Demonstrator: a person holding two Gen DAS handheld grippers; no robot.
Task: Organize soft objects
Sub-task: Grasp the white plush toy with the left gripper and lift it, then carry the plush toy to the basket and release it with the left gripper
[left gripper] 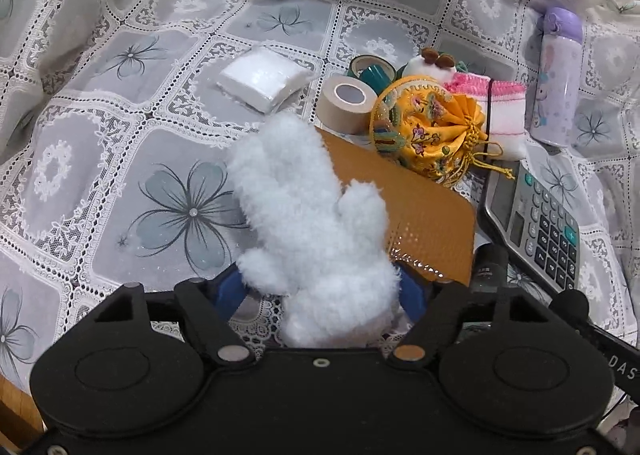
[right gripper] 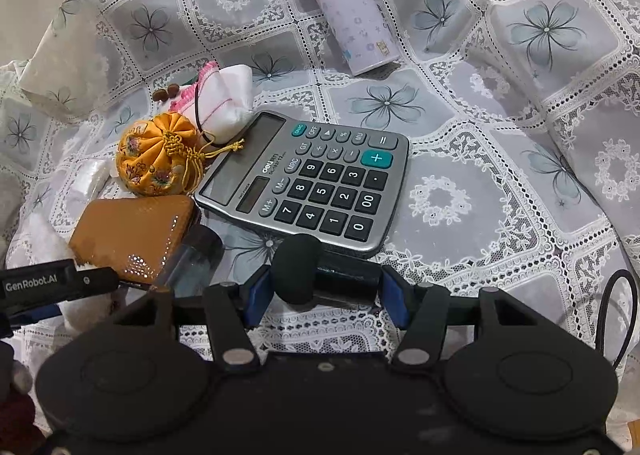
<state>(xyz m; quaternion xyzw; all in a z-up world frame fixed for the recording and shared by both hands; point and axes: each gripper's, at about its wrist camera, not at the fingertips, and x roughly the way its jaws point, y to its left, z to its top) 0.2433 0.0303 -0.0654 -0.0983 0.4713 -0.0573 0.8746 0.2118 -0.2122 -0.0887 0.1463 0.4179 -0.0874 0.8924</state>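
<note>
A fluffy white mitten (left gripper: 308, 207) stands cuff-down between the blue pads of my left gripper (left gripper: 322, 291), which presses on it from both sides; its tip leans over an orange perforated case (left gripper: 424, 211). A yellow embroidered drawstring pouch (left gripper: 432, 135), a white sock with pink trim (left gripper: 504, 111) and a small white plush piece (left gripper: 428, 63) are bunched behind the case. In the right wrist view my right gripper (right gripper: 326, 295) is shut on a black object with a rounded foam end (right gripper: 296, 271), just in front of the calculator (right gripper: 312, 183).
A lace tablecloth (left gripper: 120, 159) covers the table. A white wrapped packet (left gripper: 264, 81), a beige tape roll (left gripper: 348, 103) and a teal tape roll (left gripper: 372, 71) lie behind the mitten. A purple flask (right gripper: 348, 7) lies at the back. A black-capped clear vial (right gripper: 192, 259) sits beside the case. A black cable (right gripper: 616, 315) curls at the right.
</note>
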